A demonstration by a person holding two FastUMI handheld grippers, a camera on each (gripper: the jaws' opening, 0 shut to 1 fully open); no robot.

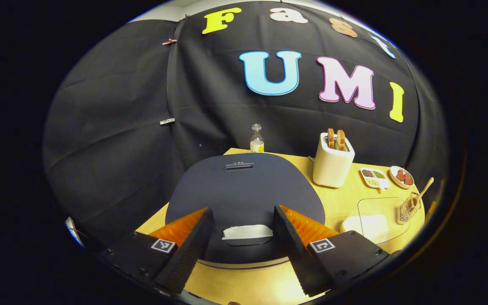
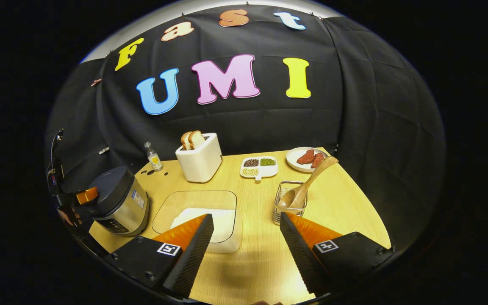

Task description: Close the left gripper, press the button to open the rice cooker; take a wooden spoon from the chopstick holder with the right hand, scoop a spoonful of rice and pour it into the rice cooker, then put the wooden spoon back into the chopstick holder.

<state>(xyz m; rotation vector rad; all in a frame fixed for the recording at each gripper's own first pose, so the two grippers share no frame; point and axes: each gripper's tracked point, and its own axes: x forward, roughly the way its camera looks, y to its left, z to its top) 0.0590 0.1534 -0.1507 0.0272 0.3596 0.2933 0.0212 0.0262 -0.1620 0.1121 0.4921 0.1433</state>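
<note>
Both grippers are spread wide and hold nothing. Nearest in the left gripper view, the left gripper (image 1: pixel 244 237) hangs over the closed rice cooker (image 1: pixel 244 190), its fingers flanking the pale button (image 1: pixel 247 232) at the front of the dark lid without touching it. In the right gripper view the right gripper (image 2: pixel 246 243) hovers above the wooden table (image 2: pixel 345 207), one finger in front of the clear tray of rice (image 2: pixel 203 220), the other just in front of the wire chopstick holder (image 2: pixel 289 207).

A wooden spoon (image 2: pixel 307 186) stands in that holder, bowl down, handle leaning up toward the far right. To the left the rice cooker (image 2: pixel 119 203) sits at the table's edge, with the left gripper (image 2: pixel 85 195) beside its lid.

Farther back stand a white toaster (image 2: pixel 199 159) with two slices of bread, a divided dish of beans (image 2: pixel 259 166) and a plate of meat (image 2: pixel 307 159). A small bottle (image 2: pixel 154 157) stands by the wall.
</note>
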